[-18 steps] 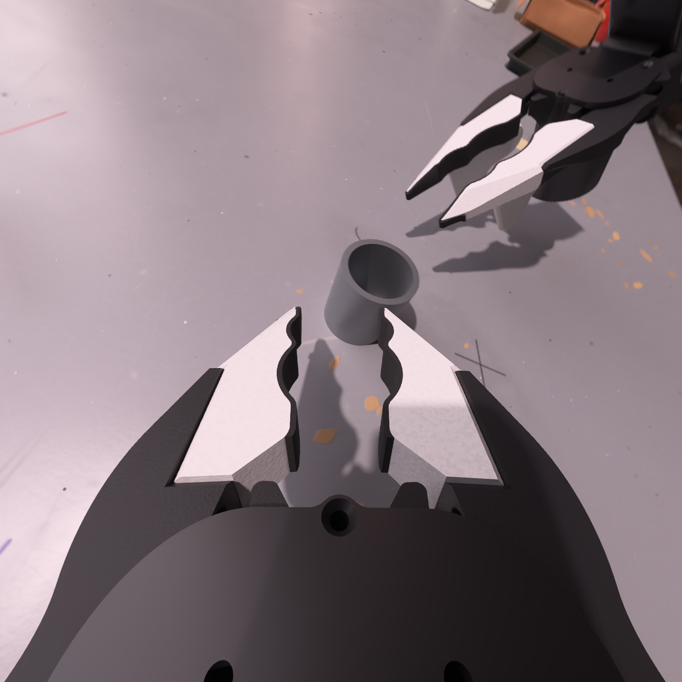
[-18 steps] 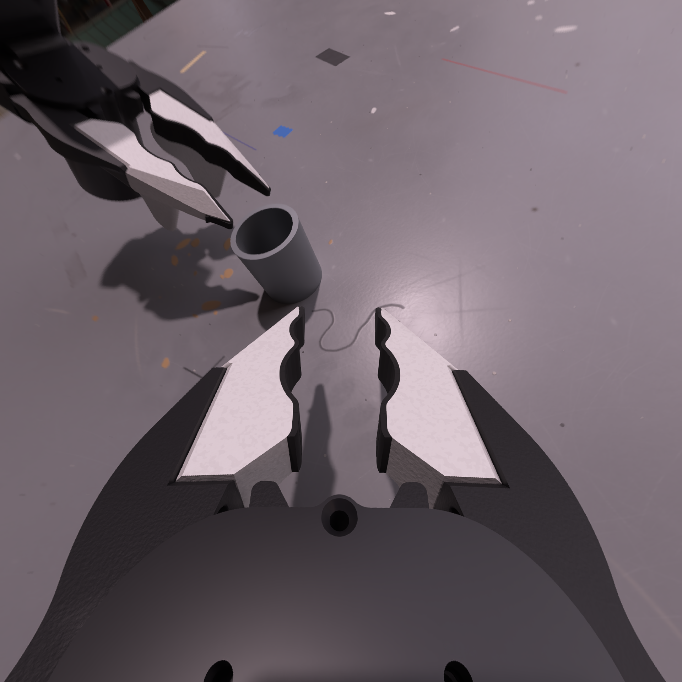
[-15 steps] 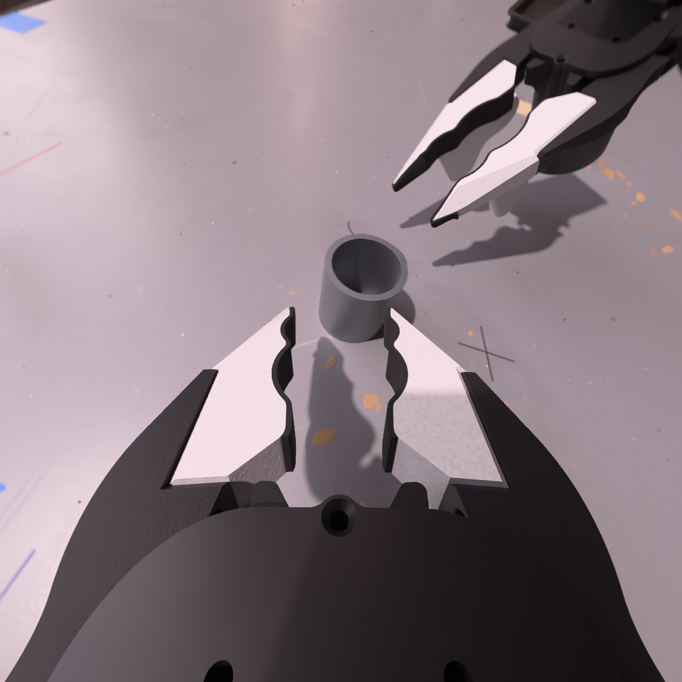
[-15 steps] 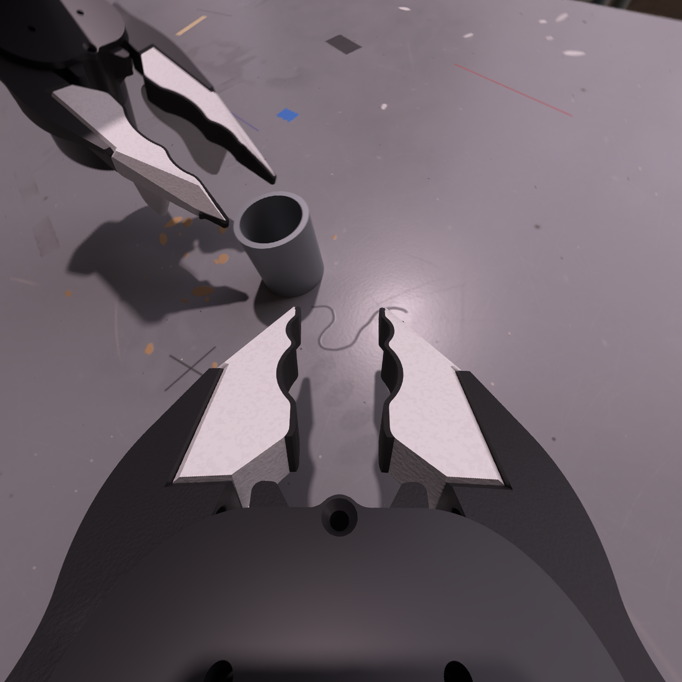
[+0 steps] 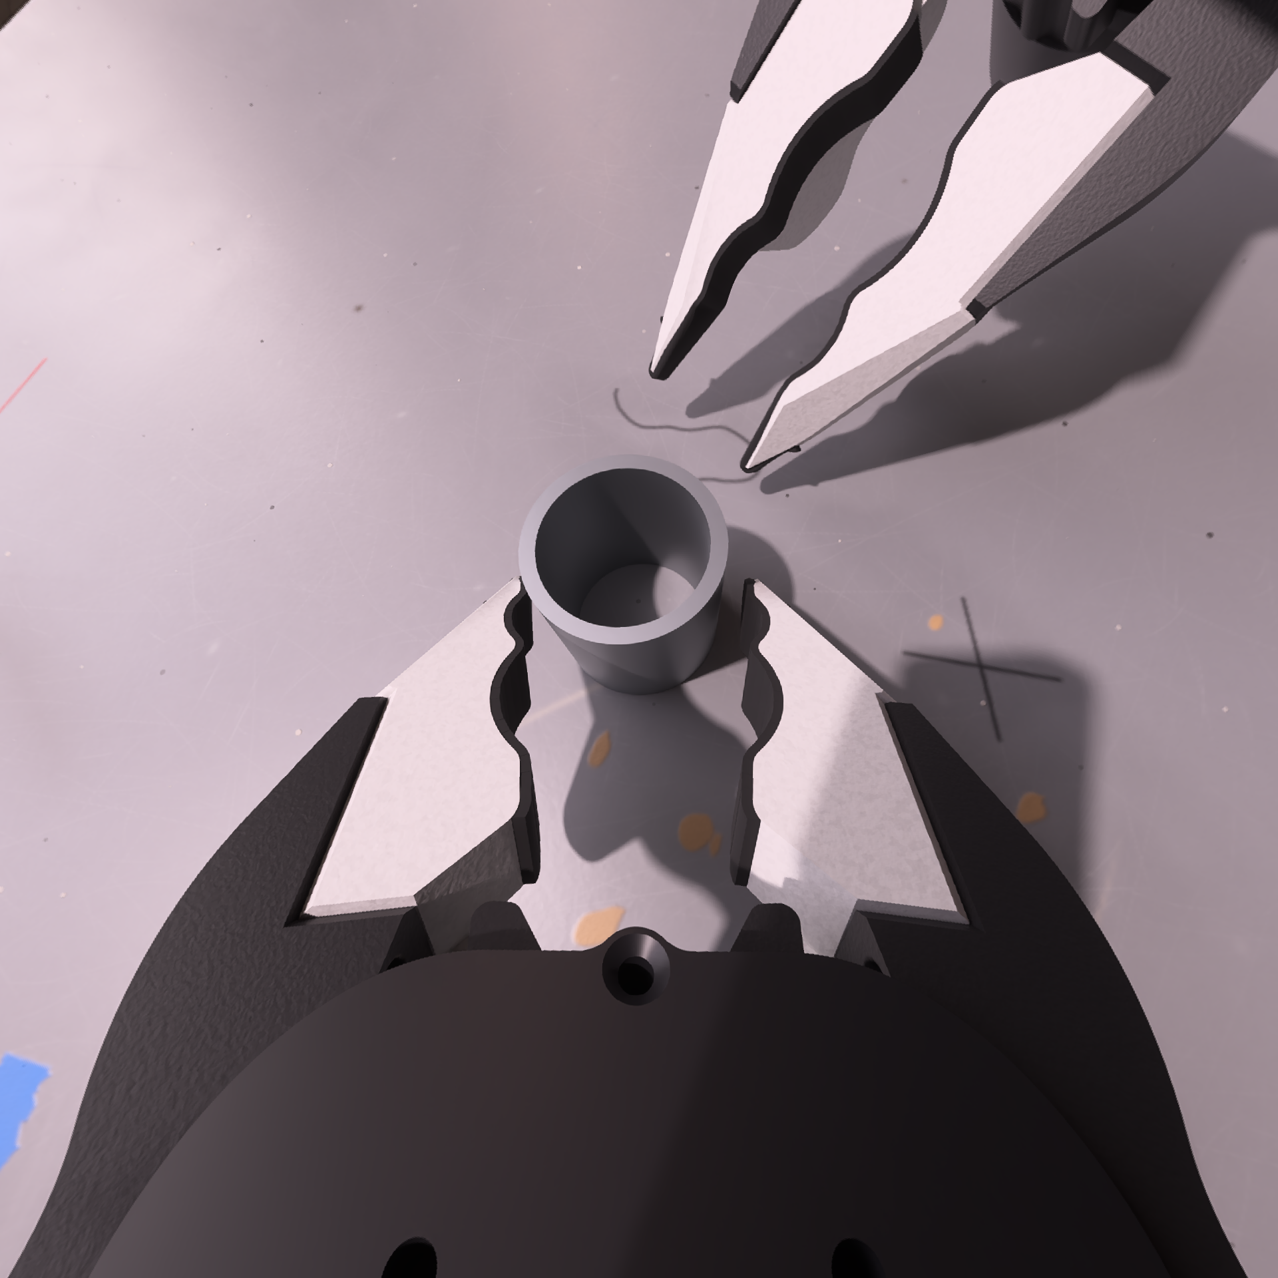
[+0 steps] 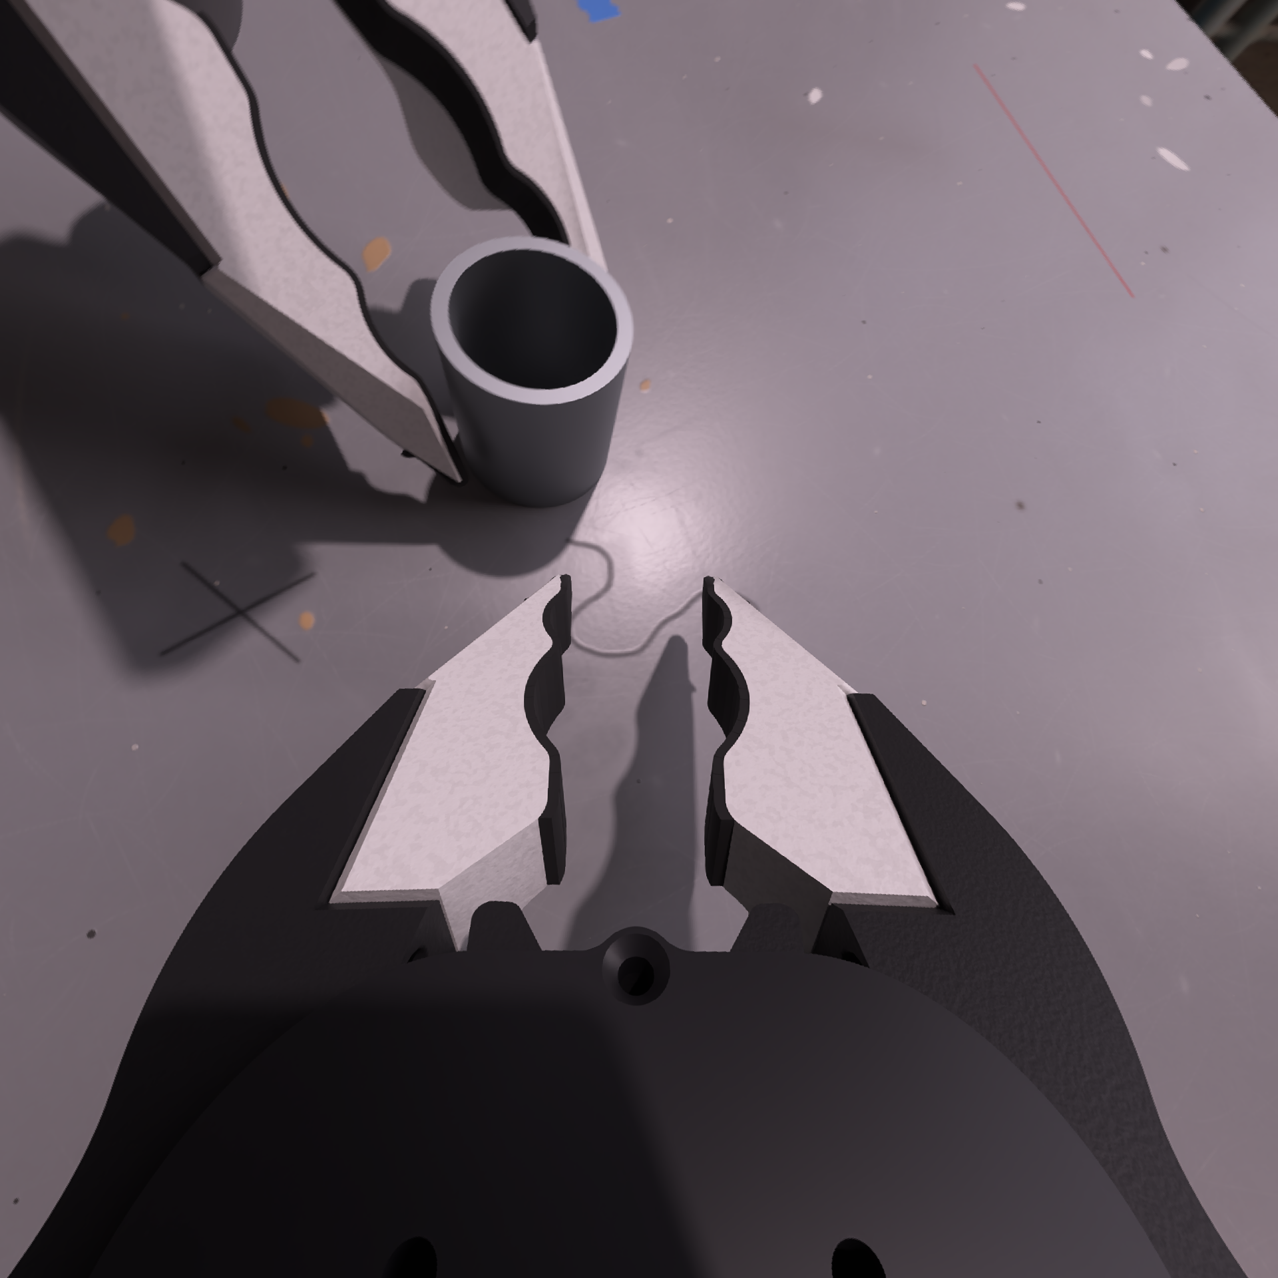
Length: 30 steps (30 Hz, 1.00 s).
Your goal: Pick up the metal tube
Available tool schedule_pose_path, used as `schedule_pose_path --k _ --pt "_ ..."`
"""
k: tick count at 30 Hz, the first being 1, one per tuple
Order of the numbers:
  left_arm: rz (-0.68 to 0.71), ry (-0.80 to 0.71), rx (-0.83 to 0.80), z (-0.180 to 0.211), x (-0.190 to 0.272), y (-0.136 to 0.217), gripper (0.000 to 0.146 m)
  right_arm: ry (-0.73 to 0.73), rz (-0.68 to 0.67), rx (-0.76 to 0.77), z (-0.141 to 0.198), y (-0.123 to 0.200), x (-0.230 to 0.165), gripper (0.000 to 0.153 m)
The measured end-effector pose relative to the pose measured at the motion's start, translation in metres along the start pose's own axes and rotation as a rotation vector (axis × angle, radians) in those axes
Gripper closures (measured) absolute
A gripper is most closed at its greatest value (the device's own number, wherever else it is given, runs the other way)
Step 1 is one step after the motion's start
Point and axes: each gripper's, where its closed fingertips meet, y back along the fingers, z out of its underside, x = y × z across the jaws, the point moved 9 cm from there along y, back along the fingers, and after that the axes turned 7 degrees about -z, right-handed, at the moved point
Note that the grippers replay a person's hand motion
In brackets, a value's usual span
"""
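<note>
The metal tube [image 5: 643, 650] is a short grey open cylinder standing upright on the grey table. My left gripper [image 5: 633, 588] is open, with its two fingertips on either side of the tube and small gaps showing. My right gripper [image 6: 636, 584] is open and empty, just short of the tube [image 6: 539, 442], which stands ahead and to its left. In the right wrist view the left gripper's fingers [image 6: 373, 373] straddle the tube. In the left wrist view the right gripper [image 5: 705, 418] points at the tube from beyond it.
A thin curled wire [image 6: 602, 622] lies on the table [image 6: 899, 415] between the tube and my right fingertips. A black cross mark [image 5: 982, 664] and orange spots [image 5: 698, 830] are on the surface. Blue tape [image 5: 21, 1099] is at the left edge.
My left gripper has moved forward and down and opened wider, so the tube now sits between its fingertips. My right gripper has come closer to the tube.
</note>
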Motion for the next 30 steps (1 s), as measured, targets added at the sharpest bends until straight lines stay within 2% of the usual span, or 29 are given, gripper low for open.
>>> schedule_pose_path --k 3,11,13,18,22,24,30 --pt "-0.014 -0.037 -0.004 0.0 0.001 -0.001 0.083 0.035 -0.001 -0.001 0.001 0.001 -0.004 0.113" --pt "0.027 -0.135 0.018 -0.004 -0.004 -0.002 0.067 0.219 -0.078 -0.022 -0.013 0.006 0.006 0.075" --pt "0.041 -0.155 0.002 -0.004 -0.004 -0.004 0.066 0.27 -0.106 -0.045 -0.014 0.001 0.01 0.071" --pt "0.041 -0.158 0.001 -0.003 -0.005 -0.005 0.074 0.311 -0.121 -0.099 -0.016 -0.006 0.018 0.075" --pt "0.06 -0.131 0.011 0.0 -0.007 -0.004 0.082 0.286 -0.157 -0.037 -0.017 -0.005 0.017 0.081" --pt "0.059 -0.145 0.003 0.0 -0.008 -0.005 0.088 0.306 -0.149 -0.06 -0.016 -0.008 0.016 0.083" --pt "0.063 -0.147 -0.002 -0.001 -0.011 -0.007 0.089 0.306 -0.177 -0.105 -0.014 -0.014 0.017 0.09"
